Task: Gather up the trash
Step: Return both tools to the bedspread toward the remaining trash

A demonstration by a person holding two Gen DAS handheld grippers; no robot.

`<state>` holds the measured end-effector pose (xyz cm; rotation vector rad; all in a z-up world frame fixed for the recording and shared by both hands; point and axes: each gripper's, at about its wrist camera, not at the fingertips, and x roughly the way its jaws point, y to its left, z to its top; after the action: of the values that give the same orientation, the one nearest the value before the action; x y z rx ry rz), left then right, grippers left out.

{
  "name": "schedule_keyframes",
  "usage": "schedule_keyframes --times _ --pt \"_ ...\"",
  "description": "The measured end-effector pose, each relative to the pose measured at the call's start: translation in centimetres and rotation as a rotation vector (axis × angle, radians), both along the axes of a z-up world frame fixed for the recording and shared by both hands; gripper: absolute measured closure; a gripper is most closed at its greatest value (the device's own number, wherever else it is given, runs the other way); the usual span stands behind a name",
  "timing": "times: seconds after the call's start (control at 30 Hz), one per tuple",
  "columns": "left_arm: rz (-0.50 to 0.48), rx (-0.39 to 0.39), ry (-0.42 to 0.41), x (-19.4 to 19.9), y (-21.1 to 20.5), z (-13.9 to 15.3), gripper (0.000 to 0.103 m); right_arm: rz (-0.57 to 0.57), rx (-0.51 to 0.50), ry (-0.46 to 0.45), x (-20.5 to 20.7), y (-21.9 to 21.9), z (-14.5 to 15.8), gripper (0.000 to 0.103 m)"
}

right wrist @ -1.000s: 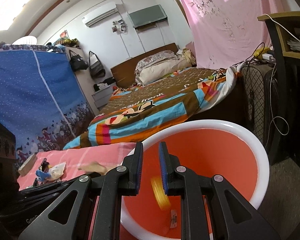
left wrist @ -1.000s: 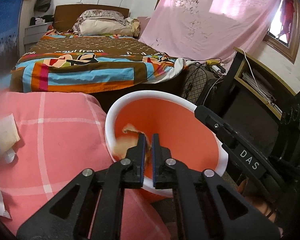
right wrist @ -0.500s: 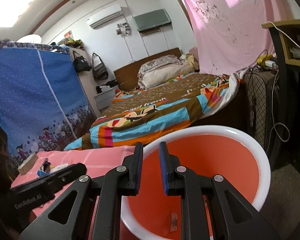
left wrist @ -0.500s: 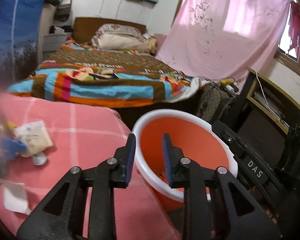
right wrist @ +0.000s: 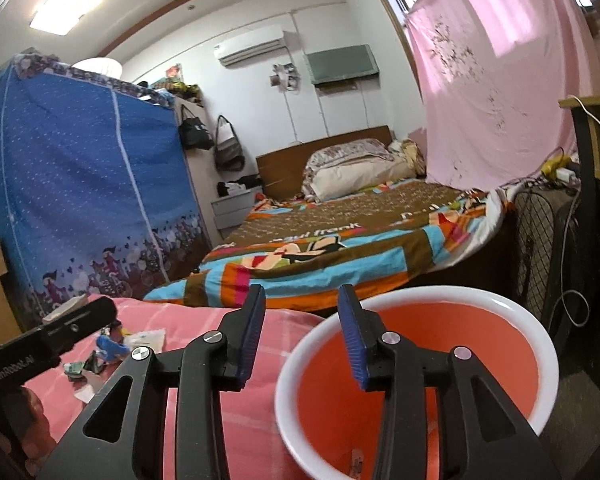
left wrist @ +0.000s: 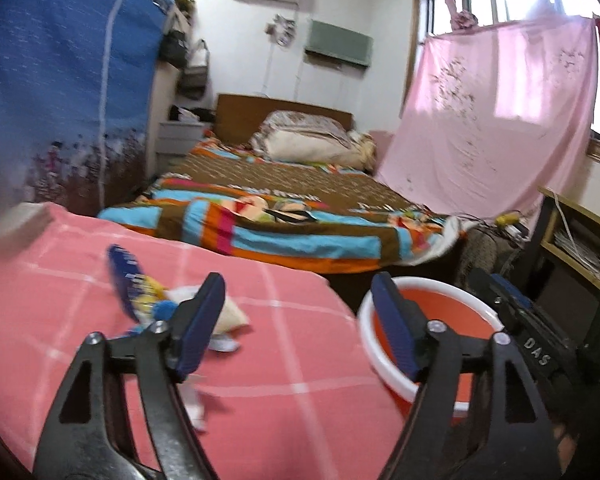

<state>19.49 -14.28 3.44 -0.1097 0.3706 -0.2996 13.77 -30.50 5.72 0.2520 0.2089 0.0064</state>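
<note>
We have our left gripper (left wrist: 296, 312) up over the pink checked tabletop (left wrist: 284, 360), jaws spread wide and holding nothing. Just past its left finger lies the trash: a blue wrapper (left wrist: 126, 280) with its long axis running up and away to the left, one end lifted off the cloth, and beside it a pale packet (left wrist: 230, 314) lying flat. Smaller white scraps (left wrist: 194, 404) sit nearer to us, partly hidden behind the finger; the picture is blurred here, so we cannot tell more.

Off the tabletop's right edge stands the orange bucket (left wrist: 444, 286) with its white rim, mouth facing up.

Our right gripper (right wrist: 302, 334) hangs by that bucket (right wrist: 420, 296), jaws also open and empty, the right finger over the bucket's mouth and the left one over the pink cloth. From this side the trash pile (right wrist: 112, 346) sits at the far left of the tabletop, well apart from the bucket, with the left gripper's black body in front of it. Behind everything, the bed (right wrist: 340, 248) with its striped cover.
</note>
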Motion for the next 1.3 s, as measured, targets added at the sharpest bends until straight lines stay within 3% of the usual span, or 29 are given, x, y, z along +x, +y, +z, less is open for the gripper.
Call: schedule_keyframes --times 0.17,0.23,0.3,0.53,0.73,0.9,1.1,1.3 --pt "0.068 -0.028 -0.048 -0.9 2.6 0.0 0.000 0.027 -0.036 -0.048 -0.3 1.7 0.5 0.057" --pt "0.101 -0.048 -0.066 -1.2 3.7 0.0 0.000 0.035 -0.052 -0.058 -0.3 2.5 0.6 0.052" --pt "0.125 -0.051 -0.071 -1.3 4.7 0.0 0.000 0.041 -0.057 -0.069 -0.3 3.2 0.6 0.024" --pt "0.194 -0.014 -0.106 -2.1 7.5 -0.5 0.000 0.063 -0.067 -0.132 -0.3 5.1 0.7 0.000" --pt "0.239 0.001 -0.134 -3.2 10.1 -0.8 0.000 0.117 -0.085 -0.206 -0.8 7.4 1.0 0.000" --pt "0.270 0.021 -0.126 -3.5 11.9 -1.2 0.000 0.173 -0.119 -0.212 -0.5 9.4 1.0 0.000" --pt "0.306 -0.021 -0.063 -3.4 14.1 -1.6 0.000 0.251 -0.155 -0.150 0.5 11.7 0.5 0.000" --pt "0.358 0.011 0.043 -2.3 15.2 -2.1 0.000 0.340 -0.212 -0.014 2.0 14.4 -0.1 0.000"
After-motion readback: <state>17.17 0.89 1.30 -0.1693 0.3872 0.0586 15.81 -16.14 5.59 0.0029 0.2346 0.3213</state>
